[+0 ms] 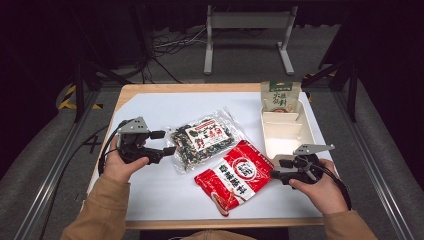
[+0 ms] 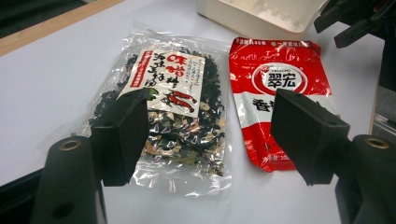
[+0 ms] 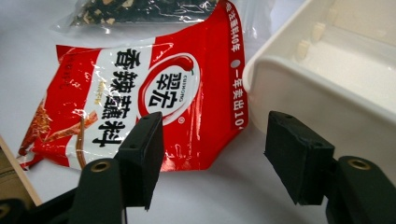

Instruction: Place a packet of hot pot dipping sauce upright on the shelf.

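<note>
A clear bag of dark dried mix (image 1: 202, 140) (image 2: 170, 109) (image 3: 140, 9) with a red and white label lies mid-table. Beside it lies a red seasoning packet (image 1: 235, 176) (image 2: 275, 88) (image 3: 140, 100). My left gripper (image 1: 163, 142) (image 2: 212, 135) is open at the clear bag's left end, nothing between its jaws. My right gripper (image 1: 276, 168) (image 3: 212, 158) is open too, at the red packet's right edge, next to the white tray's corner. A green pouch (image 1: 280, 96) stands in the far end of the white tray (image 1: 306, 131) (image 2: 261, 21) (image 3: 317, 93).
The white sheet (image 1: 150, 187) covers most of the wooden table, with free room at its front left and back left. The tray sits along the right edge, its near compartments empty. A metal stand's feet (image 1: 250, 45) are on the floor beyond.
</note>
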Action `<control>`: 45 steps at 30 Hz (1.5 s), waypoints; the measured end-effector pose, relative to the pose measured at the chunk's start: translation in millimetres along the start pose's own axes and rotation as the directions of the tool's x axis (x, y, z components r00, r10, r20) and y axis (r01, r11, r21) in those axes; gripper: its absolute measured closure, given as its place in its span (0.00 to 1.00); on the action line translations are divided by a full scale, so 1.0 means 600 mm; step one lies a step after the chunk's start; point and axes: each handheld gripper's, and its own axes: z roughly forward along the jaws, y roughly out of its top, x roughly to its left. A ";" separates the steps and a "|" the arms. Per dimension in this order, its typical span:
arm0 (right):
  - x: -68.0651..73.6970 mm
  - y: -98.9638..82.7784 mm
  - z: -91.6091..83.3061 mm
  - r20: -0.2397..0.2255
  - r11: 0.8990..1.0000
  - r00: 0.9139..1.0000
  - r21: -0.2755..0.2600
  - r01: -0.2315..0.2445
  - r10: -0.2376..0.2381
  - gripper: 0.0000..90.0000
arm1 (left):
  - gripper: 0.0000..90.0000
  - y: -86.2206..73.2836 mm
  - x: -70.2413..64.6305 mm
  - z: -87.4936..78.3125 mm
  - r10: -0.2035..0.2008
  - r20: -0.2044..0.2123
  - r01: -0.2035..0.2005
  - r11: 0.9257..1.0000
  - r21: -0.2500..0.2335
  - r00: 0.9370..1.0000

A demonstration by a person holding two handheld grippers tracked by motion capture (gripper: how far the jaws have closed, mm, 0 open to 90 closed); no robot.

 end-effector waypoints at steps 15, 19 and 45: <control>-0.015 -0.025 0.039 -0.023 0.998 0.998 0.032 -0.054 0.055 0.37 | 0.32 0.000 -0.001 0.002 -0.002 0.001 0.002 1.000 0.008 1.000; -0.016 -0.029 0.049 -0.043 0.998 0.997 0.032 -0.060 0.061 0.37 | 0.32 0.000 -0.001 0.002 -0.003 -0.001 0.003 1.000 0.007 1.000; 0.001 -0.023 0.076 -0.169 0.993 0.980 -0.045 -0.111 0.102 0.42 | 0.32 -0.002 0.000 0.006 -0.007 0.003 0.007 1.000 0.019 1.000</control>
